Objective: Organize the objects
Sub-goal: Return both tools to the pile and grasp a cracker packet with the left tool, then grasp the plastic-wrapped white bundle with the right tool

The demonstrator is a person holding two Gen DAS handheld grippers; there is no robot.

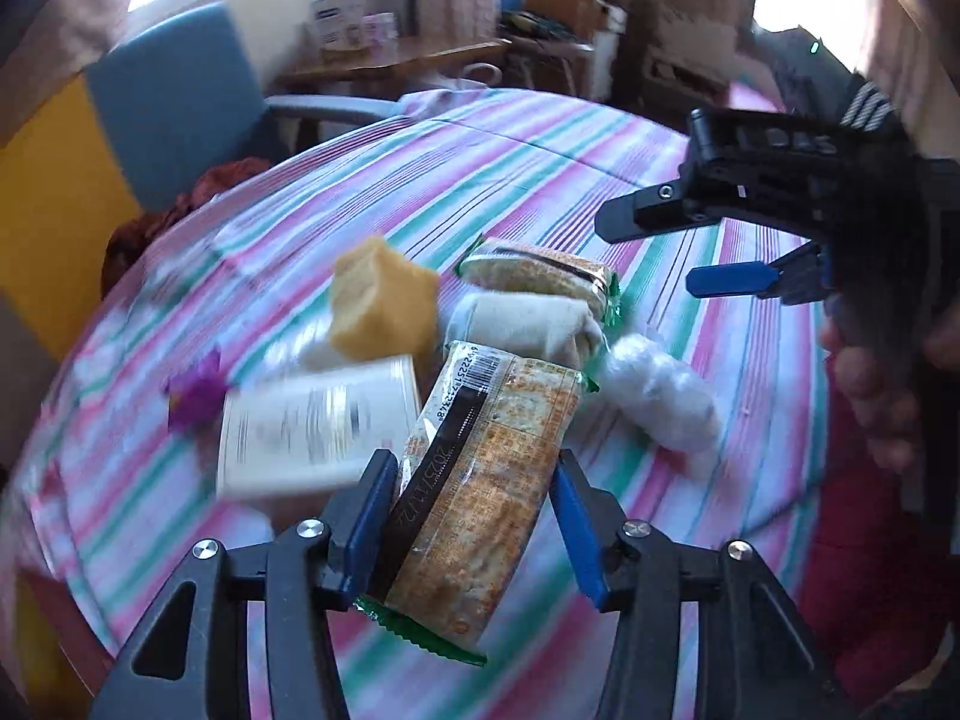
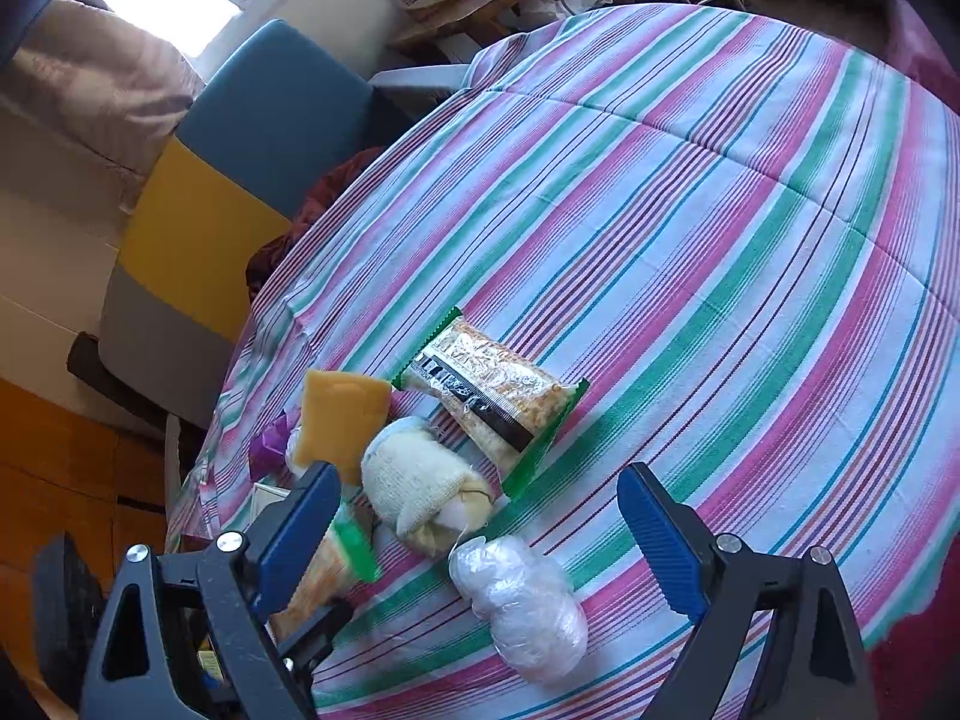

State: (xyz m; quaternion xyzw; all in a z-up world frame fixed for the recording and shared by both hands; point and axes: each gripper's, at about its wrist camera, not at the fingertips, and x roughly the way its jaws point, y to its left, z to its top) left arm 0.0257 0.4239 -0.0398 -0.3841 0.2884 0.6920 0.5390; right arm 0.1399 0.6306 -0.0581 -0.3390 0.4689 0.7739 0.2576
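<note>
Left gripper (image 1: 474,516) has its blue pads around a snack packet (image 1: 480,480) lying on the striped cloth (image 1: 540,168); one pad touches, the other seems just clear, so I can't call the grip firm. Right gripper (image 2: 480,531) hangs spread and empty over the plastic-wrapped roll (image 2: 519,612). Step in hand looks like the pickup; next, the squeeze must finish before lifting.
</note>
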